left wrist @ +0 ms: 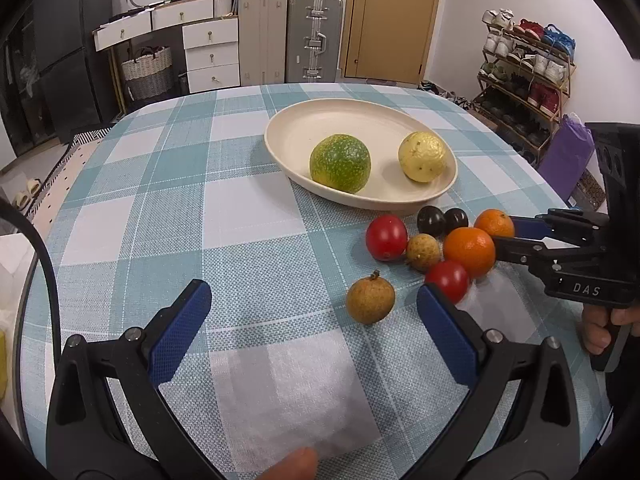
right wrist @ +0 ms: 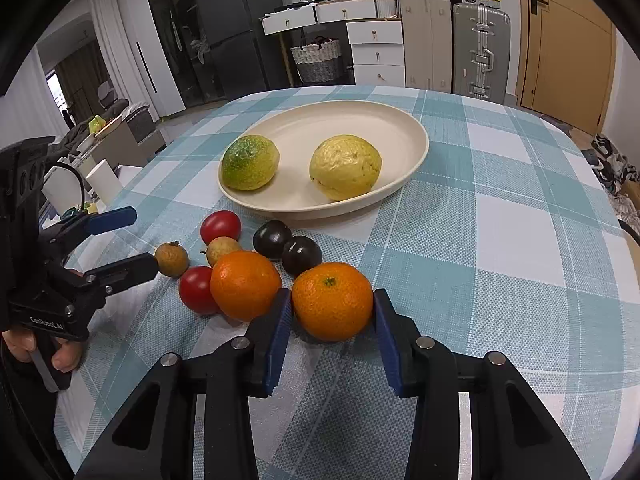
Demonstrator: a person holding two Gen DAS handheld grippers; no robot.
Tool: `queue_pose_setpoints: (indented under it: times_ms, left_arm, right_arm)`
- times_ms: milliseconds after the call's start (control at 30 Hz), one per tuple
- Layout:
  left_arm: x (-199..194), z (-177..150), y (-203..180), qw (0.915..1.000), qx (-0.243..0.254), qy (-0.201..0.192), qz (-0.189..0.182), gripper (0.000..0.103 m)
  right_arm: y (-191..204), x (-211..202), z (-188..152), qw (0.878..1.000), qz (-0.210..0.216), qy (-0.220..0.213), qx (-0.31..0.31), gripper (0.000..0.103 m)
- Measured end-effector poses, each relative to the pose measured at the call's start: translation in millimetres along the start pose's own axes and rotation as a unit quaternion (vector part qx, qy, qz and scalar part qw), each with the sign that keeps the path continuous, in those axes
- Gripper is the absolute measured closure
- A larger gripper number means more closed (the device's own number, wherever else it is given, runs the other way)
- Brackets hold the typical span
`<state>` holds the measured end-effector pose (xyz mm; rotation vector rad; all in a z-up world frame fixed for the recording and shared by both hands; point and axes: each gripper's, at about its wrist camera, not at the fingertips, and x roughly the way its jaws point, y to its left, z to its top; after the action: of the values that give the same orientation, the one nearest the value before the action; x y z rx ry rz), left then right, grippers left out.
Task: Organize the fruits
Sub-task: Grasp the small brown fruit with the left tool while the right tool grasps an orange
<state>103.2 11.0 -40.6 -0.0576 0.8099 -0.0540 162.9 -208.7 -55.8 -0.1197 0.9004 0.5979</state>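
On the checked tablecloth lies a cluster of small fruit in front of a cream oval plate [right wrist: 416, 160]. The plate holds a green citrus [right wrist: 250, 162] and a yellow guava [right wrist: 345, 167]. My right gripper [right wrist: 332, 306] is shut on an orange [right wrist: 332, 300], one blue pad against each side, the fruit resting on the cloth. A second orange [right wrist: 245, 285] touches the left finger. My left gripper [left wrist: 312, 292] hovers open over bare cloth, with a brown longan [left wrist: 370, 298] just inside its right finger [left wrist: 444, 328].
Two red tomatoes [right wrist: 220, 226] [right wrist: 197, 290], two dark plums [right wrist: 272, 239] [right wrist: 301, 255] and another longan [right wrist: 222, 249] crowd around the oranges. The table [right wrist: 520, 240] stretches right of the plate. Suitcases, drawers, a shoe rack [left wrist: 528, 64] stand beyond.
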Motion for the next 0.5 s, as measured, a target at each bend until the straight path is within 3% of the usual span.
queue_pose_setpoints:
  times_ms: [200, 333, 500]
  left_arm:
    - [0, -1, 2, 1.0, -0.002, 0.0, -0.006, 0.0]
    - [7, -3, 2, 0.9996, -0.003, 0.021, -0.017, 0.001]
    - [12, -6, -7, 0.9989, 0.018, 0.037, -0.024, 0.023]
  right_arm:
    - [-3, -5, 0, 1.0, -0.008, -0.008, 0.006, 0.062]
    - [-6, -13, 1, 1.0, -0.01, -0.018, 0.011, 0.062]
    - [-7, -21, 1, 0.999, -0.012, -0.027, 0.013, 0.062]
